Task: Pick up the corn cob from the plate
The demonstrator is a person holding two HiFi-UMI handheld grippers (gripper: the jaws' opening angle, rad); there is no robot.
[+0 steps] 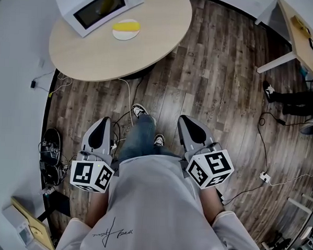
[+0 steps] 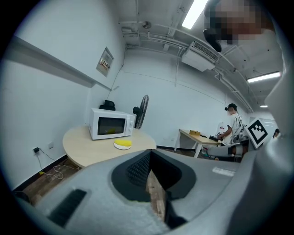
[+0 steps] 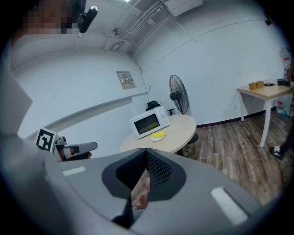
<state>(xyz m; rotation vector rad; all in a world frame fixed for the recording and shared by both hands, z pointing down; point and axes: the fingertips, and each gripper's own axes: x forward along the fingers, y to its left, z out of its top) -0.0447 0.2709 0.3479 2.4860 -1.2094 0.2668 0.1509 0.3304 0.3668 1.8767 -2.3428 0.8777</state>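
Note:
A yellow corn cob [image 1: 126, 25] lies on a small white plate [image 1: 123, 36] on the round wooden table [image 1: 156, 33], just in front of a white microwave [image 1: 99, 6]. My left gripper [image 1: 102, 122] and right gripper [image 1: 186, 120] are held low at waist height, on either side of my legs and well short of the table. Both point toward it with jaws together and nothing between them. The left gripper view shows the corn cob [image 2: 123, 142] far off past the left gripper [image 2: 149, 158]. In the right gripper view the corn cob [image 3: 159, 135] also lies far beyond the right gripper [image 3: 146, 158].
Wood floor lies between me and the table, with cables [image 1: 59, 85] along the left wall and one cable [image 1: 265, 153] at the right. A desk [image 1: 300, 32] and another person's legs [image 1: 296, 98] are at the far right. A standing fan [image 3: 177, 94] is behind the table.

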